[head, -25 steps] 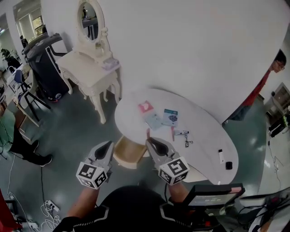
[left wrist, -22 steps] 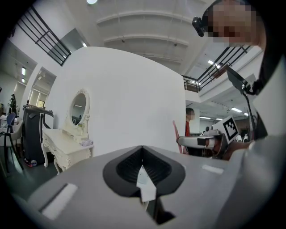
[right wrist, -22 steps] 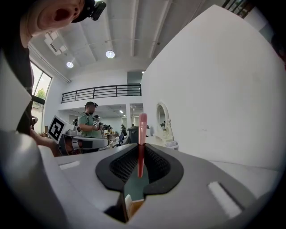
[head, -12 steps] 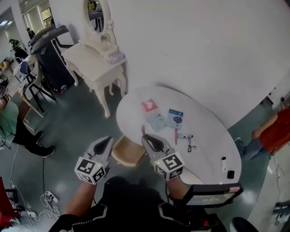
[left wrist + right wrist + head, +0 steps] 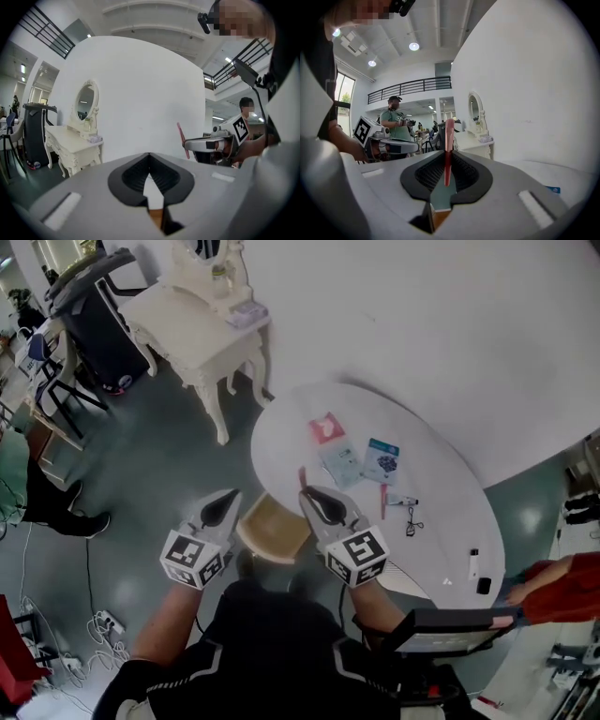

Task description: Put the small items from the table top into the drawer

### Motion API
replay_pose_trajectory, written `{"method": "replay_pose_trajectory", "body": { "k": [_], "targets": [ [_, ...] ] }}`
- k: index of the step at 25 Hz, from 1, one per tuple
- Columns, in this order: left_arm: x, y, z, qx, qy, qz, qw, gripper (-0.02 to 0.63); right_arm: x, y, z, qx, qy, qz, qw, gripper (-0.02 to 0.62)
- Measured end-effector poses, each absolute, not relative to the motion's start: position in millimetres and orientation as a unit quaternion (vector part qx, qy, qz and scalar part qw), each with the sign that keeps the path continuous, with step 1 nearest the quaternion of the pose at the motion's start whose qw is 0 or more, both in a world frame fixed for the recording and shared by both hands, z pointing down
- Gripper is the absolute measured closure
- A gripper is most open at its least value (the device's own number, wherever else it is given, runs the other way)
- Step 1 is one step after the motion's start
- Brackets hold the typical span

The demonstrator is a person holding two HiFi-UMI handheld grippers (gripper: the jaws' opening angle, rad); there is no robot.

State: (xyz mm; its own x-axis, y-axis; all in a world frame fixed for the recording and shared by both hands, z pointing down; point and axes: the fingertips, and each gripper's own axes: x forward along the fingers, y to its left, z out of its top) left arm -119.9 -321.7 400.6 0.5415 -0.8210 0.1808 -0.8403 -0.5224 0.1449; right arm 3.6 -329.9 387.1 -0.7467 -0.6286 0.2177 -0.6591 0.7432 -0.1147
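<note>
right jaws: the right gripper (image 5: 448, 154) (image 5: 307, 493) is clamped on a thin red stick (image 5: 449, 136) (image 5: 302, 478). The stick stands upright between the pads and pokes out past the tips.
left jaws: the left gripper (image 5: 149, 155) (image 5: 229, 497) is closed tip to tip, with nothing in it.
grippers: they're side by side in the head view, the left one at 9 o'clock of the right, well apart.
drawer: the light wood drawer (image 5: 274, 529) is pulled open. It sticks out from the 7 o'clock edge of the table and sits between the two grippers.
table: a white oval table (image 5: 441, 460), starting at 1 o'clock of the right gripper.
still on top: a red packet (image 5: 326, 427), a pale blue packet (image 5: 342, 463) and a dark blue packet (image 5: 382, 460) bunched at 1 o'clock of the right gripper. A second red stick (image 5: 383, 501), a small white thing (image 5: 401, 501) and a black wiry bit (image 5: 412, 519) lie at 3 o'clock.
far end: a little white tube (image 5: 473, 564) and a small black item (image 5: 483, 585), near each other at 4 o'clock, well apart from the rest.
background: a cream dressing table (image 5: 202, 324) at 11 o'clock.
</note>
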Motion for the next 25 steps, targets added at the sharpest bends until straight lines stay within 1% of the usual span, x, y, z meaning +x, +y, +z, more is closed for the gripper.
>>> {"method": "replay_pose_trajectory", "body": {
  "k": [10, 25],
  "targets": [
    [-128.9, -354.2, 458.4, 0.877, -0.449, 0.073, 0.152, 0.607, -29.9, -348.7, 457.0, 0.333, -0.924, 0.124, 0.139, 0.549],
    [-120.5, -345.3, 570.2, 0.864, -0.428, 0.155, 0.217, 0.607, -68.4, -312.5, 584.4, 0.264, -0.918, 0.145, 0.256, 0.549]
  ]
}}
